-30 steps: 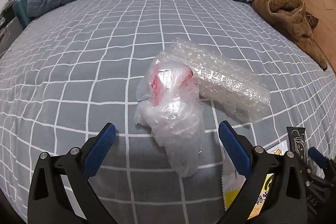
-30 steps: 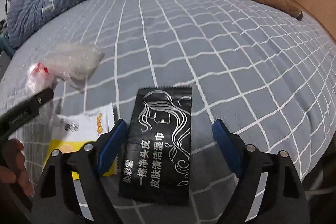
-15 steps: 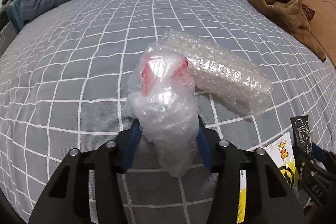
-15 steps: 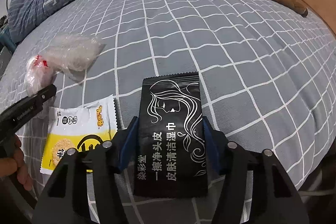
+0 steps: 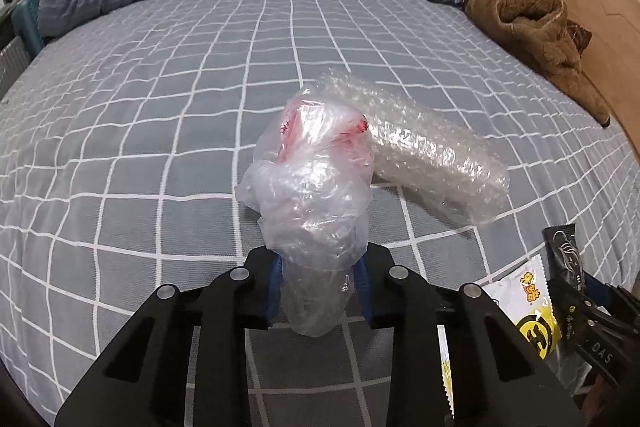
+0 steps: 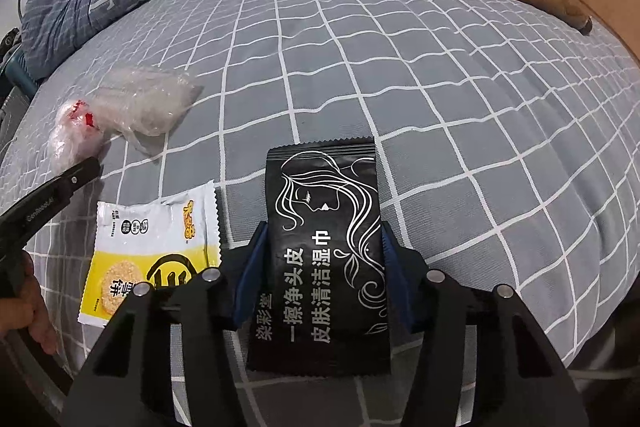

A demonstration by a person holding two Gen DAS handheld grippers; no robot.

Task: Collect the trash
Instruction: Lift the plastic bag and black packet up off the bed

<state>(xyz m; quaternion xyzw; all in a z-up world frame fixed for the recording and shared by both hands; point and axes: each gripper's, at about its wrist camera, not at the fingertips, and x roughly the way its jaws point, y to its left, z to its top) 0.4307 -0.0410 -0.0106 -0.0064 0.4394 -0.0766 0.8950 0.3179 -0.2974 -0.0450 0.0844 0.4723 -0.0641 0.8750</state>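
On the checked bedsheet (image 5: pixel 160 131), the left gripper (image 5: pixel 319 291) has just been closing and its blue pads now pinch the near end of a crumpled clear bag (image 5: pixel 312 187), which lies against a roll of bubble wrap (image 5: pixel 432 155). The right gripper (image 6: pixel 320 263) has likewise been closing and now clamps the side edges of a black sachet (image 6: pixel 324 227) lying flat on the sheet. A yellow-and-white snack wrapper (image 6: pixel 152 247) lies just left of the sachet.
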